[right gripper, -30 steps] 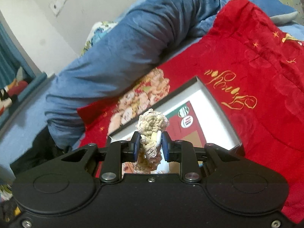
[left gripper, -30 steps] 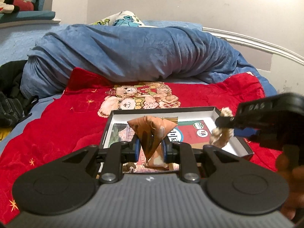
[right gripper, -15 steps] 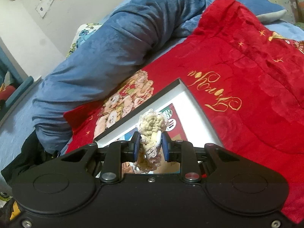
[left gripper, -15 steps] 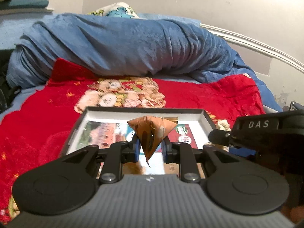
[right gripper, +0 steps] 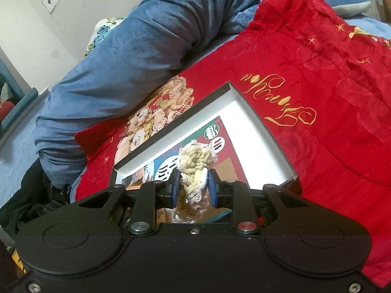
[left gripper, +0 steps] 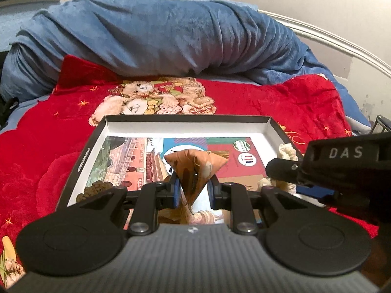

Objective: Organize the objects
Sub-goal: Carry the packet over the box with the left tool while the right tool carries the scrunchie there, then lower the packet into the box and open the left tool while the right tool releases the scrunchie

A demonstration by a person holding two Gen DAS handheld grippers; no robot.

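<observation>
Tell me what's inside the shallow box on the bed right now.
The shallow box holds a printed sheet on its floor and a brown knitted piece near the front-left corner. The grippers hide its near edge.

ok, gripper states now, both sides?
Left gripper: shut on the brown pouch.
Right gripper: shut on the crochet piece.
</observation>
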